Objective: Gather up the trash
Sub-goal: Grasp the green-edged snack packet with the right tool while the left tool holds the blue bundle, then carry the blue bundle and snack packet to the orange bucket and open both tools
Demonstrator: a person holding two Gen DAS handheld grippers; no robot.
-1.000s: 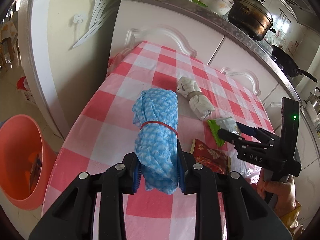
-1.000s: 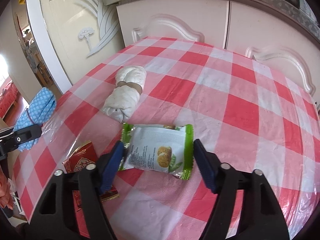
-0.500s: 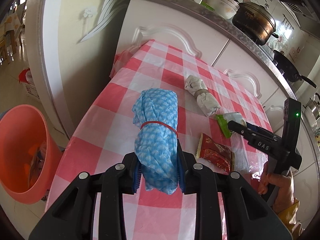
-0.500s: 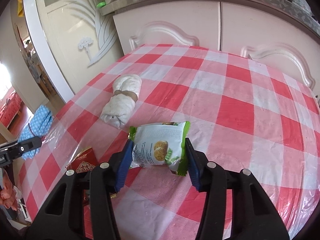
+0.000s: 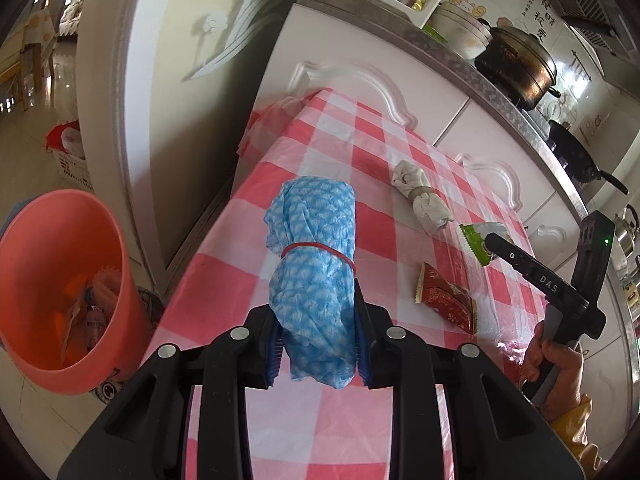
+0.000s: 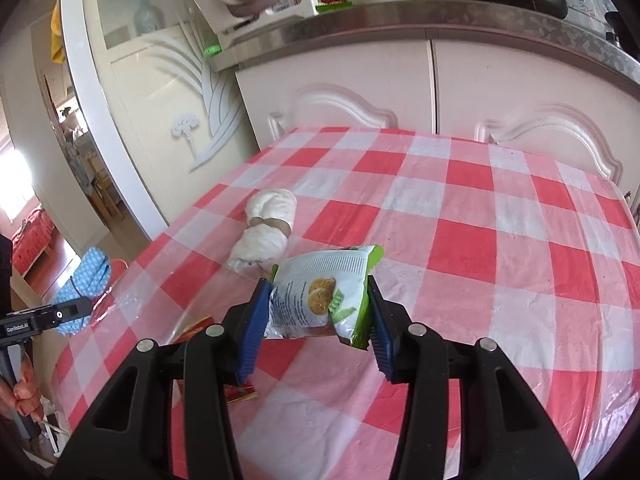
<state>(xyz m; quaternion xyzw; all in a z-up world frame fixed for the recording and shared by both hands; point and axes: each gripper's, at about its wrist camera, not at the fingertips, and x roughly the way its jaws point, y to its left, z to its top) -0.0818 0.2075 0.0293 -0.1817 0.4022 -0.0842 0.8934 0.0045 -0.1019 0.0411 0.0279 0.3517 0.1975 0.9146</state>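
Note:
My left gripper (image 5: 318, 336) is shut on a blue cloth bundle (image 5: 314, 264) tied with a red band, held above the table's left edge. My right gripper (image 6: 316, 320) is shut on a white and green snack packet (image 6: 320, 292), lifted off the red checked tablecloth (image 6: 460, 240). A white rolled rag (image 6: 266, 236) lies on the cloth beyond it. A red wrapper (image 5: 446, 298) lies flat near the table's front. The orange bin (image 5: 52, 292) with trash inside stands on the floor left of the table.
White cabinets (image 6: 500, 84) and a counter with pots (image 5: 516, 68) stand behind the table. A white door frame (image 5: 116, 92) is at the left. A small basket (image 5: 68, 152) sits on the floor beyond the bin.
The right gripper closed on the snack packet and lifted it off the cloth. The left gripper, still holding the blue bundle, rose and drew back toward the table's left edge.

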